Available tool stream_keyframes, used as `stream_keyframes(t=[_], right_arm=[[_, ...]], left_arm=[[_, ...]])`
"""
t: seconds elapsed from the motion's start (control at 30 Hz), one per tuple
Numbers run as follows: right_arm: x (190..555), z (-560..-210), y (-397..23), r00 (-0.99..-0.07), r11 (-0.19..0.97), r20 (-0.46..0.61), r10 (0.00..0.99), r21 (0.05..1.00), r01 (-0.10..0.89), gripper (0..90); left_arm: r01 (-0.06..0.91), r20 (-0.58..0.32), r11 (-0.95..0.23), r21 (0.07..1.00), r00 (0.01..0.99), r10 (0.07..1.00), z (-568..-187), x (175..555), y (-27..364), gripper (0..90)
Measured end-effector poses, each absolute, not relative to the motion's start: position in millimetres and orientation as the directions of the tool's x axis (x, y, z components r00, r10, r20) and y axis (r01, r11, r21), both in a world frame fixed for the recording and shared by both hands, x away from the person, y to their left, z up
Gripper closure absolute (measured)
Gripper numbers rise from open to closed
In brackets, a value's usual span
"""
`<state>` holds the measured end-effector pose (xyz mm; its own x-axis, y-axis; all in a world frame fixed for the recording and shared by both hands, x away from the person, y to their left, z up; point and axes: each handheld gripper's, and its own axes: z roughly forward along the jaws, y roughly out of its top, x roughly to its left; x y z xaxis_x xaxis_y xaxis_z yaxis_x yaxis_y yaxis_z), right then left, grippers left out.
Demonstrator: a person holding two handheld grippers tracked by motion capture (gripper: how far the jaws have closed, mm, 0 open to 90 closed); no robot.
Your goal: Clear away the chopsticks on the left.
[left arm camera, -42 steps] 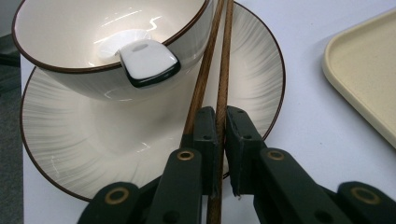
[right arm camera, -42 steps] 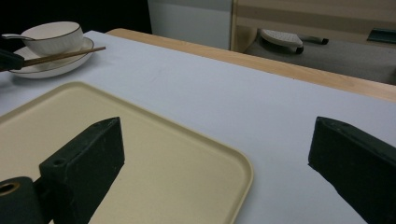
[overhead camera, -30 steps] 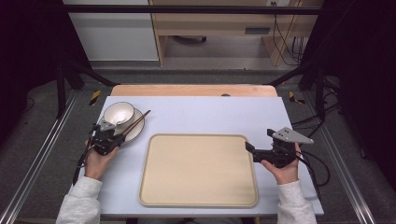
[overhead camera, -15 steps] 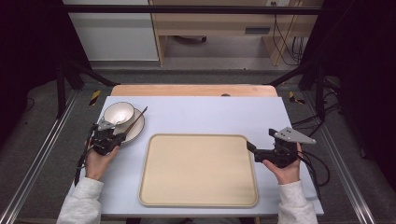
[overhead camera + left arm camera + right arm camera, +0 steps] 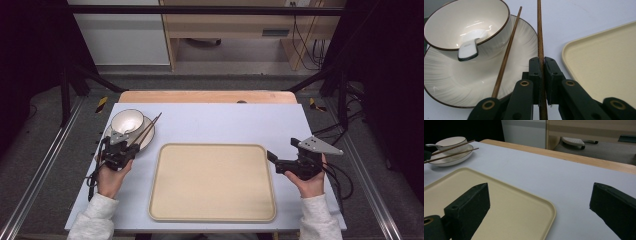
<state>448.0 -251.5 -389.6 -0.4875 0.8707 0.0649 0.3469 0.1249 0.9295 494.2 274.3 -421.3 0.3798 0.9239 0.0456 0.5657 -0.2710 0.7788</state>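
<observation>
Chopstick (image 5: pixel 540 45) pinched between left tongs (image 5: pixel 542 65); right tongs (image 5: pixel 541 202) wide beside tray (image 5: pixel 529 220)

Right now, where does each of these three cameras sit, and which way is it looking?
High view: above the table's near edge, looking down on the tray; forearms, both hands.
Left gripper view: on the left tool, looking along its jaws, shut on one chopstick, toward the bowl.
Right gripper view: on the right tool, jaws apart, facing across the tray.
All share tray and bowl.
</observation>
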Motion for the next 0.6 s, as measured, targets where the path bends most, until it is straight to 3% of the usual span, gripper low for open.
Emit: stream_keyframes(t=[0.33, 0.6], right_arm=[[446.4, -387.4, -254.2, -0.482, 0.121, 0.063, 0.874, 0.932, 0.342, 3.4], [443.9, -383.8, -255.8, -0.474, 0.107, 0.067, 0.878, 0.937, 0.331, 3.6]], left_arm=[[0.531, 0.069, -0.262, 0.806, 0.356, 0.932, -413.4, 463.7, 244.6, 84.3], [0.523, 0.034, -0.216, 0.825, 0.336, 0.941, -408.6, 437.7, 222.9, 84.3]])
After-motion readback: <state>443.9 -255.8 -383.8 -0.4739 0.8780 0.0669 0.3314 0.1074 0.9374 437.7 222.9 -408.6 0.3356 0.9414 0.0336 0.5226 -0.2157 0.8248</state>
